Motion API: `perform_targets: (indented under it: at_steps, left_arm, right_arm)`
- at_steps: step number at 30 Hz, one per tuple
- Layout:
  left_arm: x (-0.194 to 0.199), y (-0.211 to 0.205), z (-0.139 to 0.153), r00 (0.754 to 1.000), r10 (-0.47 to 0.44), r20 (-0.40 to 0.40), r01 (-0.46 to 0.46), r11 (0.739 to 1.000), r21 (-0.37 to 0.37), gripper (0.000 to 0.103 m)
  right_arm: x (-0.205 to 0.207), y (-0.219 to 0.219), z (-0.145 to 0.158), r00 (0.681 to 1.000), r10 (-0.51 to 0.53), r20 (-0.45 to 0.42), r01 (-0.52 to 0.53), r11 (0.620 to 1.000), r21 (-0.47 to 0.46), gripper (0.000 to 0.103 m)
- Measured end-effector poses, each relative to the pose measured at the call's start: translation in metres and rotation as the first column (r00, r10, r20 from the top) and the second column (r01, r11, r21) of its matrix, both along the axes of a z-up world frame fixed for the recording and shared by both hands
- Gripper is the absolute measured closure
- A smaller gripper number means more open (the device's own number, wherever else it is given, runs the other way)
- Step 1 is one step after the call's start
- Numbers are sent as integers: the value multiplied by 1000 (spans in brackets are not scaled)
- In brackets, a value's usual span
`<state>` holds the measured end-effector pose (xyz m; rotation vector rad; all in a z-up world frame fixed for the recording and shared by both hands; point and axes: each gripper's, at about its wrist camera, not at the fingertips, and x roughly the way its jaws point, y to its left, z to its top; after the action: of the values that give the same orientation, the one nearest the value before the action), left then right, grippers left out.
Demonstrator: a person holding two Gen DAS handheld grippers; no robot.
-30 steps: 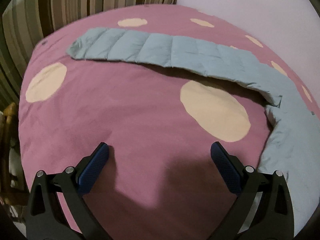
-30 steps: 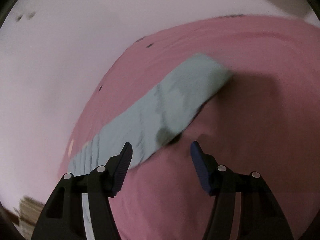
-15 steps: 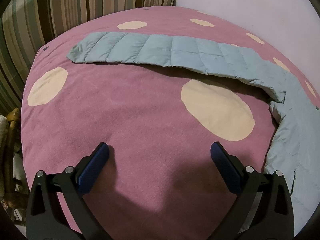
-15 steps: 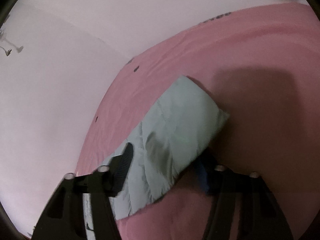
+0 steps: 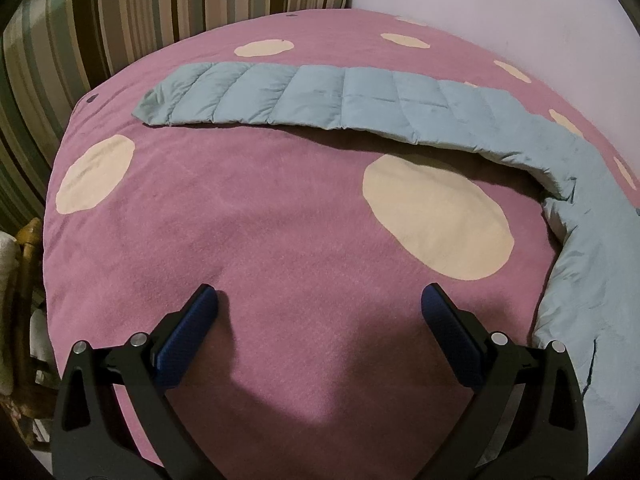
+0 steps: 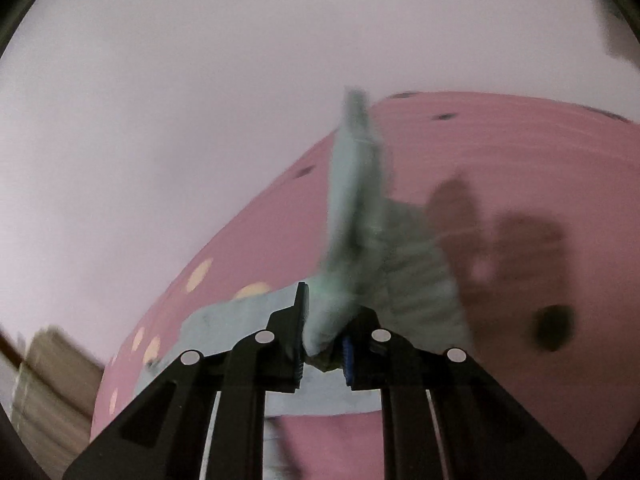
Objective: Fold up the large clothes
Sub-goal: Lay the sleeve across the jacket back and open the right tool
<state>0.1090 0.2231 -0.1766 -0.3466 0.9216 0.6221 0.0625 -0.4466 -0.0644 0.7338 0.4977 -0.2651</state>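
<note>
Right tongs [image 6: 322,344], clamped on the jacket [image 5: 360,96] sleeve, should carry it flat across the body on the bed [image 5: 248,240], while left tongs [image 5: 320,308] wait apart, empty.

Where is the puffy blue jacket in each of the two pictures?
Left wrist view: the jacket stretches flat across the far side of the bed, then curves down the right edge.
Right wrist view: a jacket sleeve stands up in the middle, pinched by the right gripper.
Shared landmark: the pink blanket with cream dots.
</note>
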Motion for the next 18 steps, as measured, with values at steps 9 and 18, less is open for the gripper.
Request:
perform_targets:
  at_steps: [9, 18]
  left_arm:
    - [1, -3, 0, 1000, 1, -8, -1, 1000, 6, 2]
    - [2, -2, -1, 1000, 1, -7, -1, 1000, 5, 2]
  right_arm:
    - [87, 157, 16, 933, 349, -87, -357, 929, -100, 89]
    - [127, 257, -15, 815, 525, -245, -569, 806, -166, 89]
